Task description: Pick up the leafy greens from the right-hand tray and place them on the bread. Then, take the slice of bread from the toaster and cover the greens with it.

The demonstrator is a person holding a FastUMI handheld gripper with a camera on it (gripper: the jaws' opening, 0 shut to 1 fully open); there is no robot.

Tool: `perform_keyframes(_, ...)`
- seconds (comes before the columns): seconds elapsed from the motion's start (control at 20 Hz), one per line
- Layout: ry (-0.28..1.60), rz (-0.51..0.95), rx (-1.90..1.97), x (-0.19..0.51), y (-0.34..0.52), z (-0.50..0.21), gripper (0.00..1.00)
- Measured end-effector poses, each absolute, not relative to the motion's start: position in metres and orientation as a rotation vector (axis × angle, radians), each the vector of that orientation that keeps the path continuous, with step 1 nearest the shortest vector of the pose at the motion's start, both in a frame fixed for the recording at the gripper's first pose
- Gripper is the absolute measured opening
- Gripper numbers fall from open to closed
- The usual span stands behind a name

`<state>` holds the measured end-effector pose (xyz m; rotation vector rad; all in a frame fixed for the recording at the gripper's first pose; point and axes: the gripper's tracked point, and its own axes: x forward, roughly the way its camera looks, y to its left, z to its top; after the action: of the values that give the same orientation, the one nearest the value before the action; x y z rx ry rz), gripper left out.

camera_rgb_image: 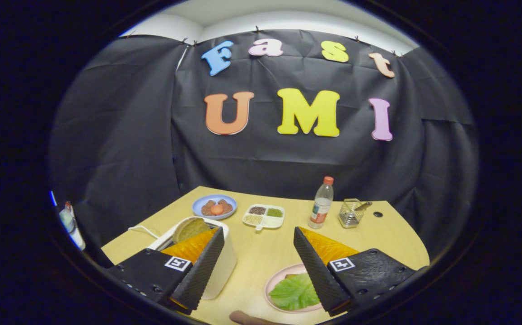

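Even, sharp light (fisheye-warped edges)

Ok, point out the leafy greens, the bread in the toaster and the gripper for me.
leafy greens [294, 292], gripper view, middle of the leaf on the pink plate
bread slice [190, 228], gripper view, its top above the toaster slot
gripper [257, 266], gripper view, midway between open fingers

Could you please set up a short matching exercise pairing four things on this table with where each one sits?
Things:
1. leafy greens
2. bread slice
3. bottle
4. blue plate

Places:
A. beside the wire basket
B. sticking out of the toaster
C. on the pink plate, by the open claw
D. left of the divided tray

Pairs: 1-C, 2-B, 3-A, 4-D
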<state>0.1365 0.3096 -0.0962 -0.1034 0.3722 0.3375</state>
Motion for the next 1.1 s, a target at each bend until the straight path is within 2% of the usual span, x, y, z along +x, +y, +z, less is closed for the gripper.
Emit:
perform_keyframes(0.35, 0.415, 0.371, -0.129, 0.148, 0.400, -0.121, 0.95)
perform_keyframes(0.7, 0.536, 0.304, -0.159, 0.164, 0.426, -0.178, 0.94)
perform_keyframes(0.85, 0.566, 0.262, -0.164, 0.167, 0.423, -0.190, 0.77)
perform_keyframes(0.95, 0.571, 0.243, -0.170, 0.169, 0.421, -0.193, 0.62)
perform_keyframes(1.1, 0.601, 0.303, -0.178, 0.161, 0.432, -0.202, 0.47)
